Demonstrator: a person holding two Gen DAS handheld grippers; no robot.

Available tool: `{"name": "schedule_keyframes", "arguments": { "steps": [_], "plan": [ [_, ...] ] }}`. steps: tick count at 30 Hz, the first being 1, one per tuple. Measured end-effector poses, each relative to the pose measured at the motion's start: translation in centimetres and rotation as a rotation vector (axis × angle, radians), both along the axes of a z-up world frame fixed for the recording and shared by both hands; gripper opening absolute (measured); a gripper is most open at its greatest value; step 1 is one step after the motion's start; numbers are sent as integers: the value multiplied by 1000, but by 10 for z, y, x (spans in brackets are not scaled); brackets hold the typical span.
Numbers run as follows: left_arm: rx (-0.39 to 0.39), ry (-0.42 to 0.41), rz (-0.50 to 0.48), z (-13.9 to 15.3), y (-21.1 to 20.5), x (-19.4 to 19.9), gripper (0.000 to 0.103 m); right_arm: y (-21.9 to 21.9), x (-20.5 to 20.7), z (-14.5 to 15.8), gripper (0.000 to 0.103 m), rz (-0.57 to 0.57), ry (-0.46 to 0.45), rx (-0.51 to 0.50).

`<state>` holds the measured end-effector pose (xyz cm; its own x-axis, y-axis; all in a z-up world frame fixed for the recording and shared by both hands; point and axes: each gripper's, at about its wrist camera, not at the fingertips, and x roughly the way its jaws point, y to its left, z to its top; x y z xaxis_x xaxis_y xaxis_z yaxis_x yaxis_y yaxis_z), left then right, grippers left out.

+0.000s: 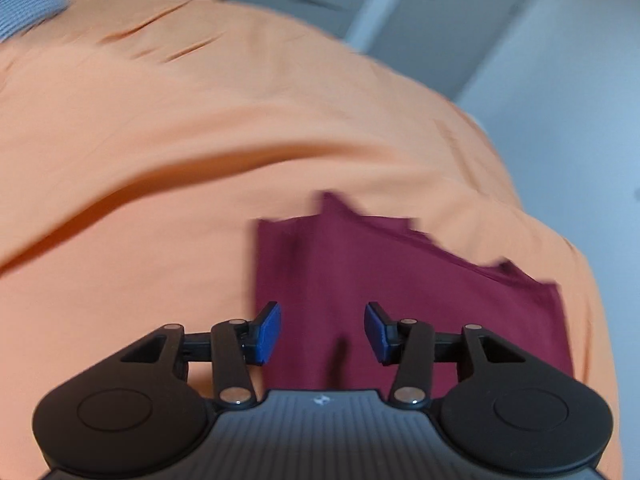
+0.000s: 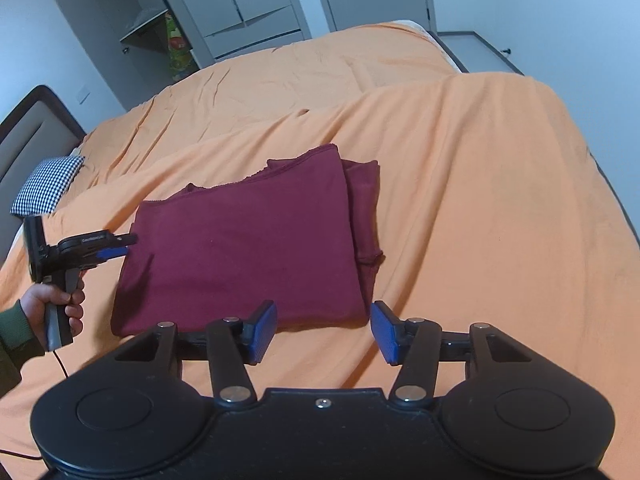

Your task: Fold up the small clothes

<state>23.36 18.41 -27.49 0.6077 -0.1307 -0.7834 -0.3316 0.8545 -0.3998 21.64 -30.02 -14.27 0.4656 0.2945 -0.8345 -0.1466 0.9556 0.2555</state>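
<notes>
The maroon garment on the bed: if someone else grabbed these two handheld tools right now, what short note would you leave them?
Left gripper: jaws open, nothing held, at the maroon garment's left edge.
Right gripper: jaws open, empty, above the garment's near right corner.
Garment: folded into a rough rectangle, lying flat on the orange bedspread.
Done: folds made, both tools let go.
Left: possibly tidy the strip showing along its right side; a checked cloth lies near the headboard, perhaps next.

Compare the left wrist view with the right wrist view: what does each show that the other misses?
Left wrist only: little of its own, just a blurred close look past the open left hand-held gripper.
Right wrist only: the open right hand-held gripper, a hand holding the left one, a checked black-and-white cushion, grey wardrobes.
Both: the folded maroon cloth garment on the orange bedsheet.
</notes>
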Motion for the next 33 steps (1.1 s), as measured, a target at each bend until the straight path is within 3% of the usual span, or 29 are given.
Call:
{"name": "schedule_keyframes", "arguments": {
  "steps": [3,6,9,18,24,29,33],
  "plan": [
    [-115,65,32,-28,17,-6,51,12,5,-6,55,0,14,13],
    [-197,37,42,-36,21,-9,51,29,8,-7,55,31,20,17],
    [-362,-1,46,-46,28,-4,51,44,9,-2,55,69,16,15],
    [-302,27,3,-57,25,2,49,58,9,10,55,102,6,5],
    [-291,30,-6,-53,28,8,36,55,9,6,55,89,19,11],
    [-270,38,-8,-48,26,8,33,57,10,4,55,100,19,19],
    [-247,51,-10,-42,25,6,24,58,11,0,55,98,20,36]
  ]
}}
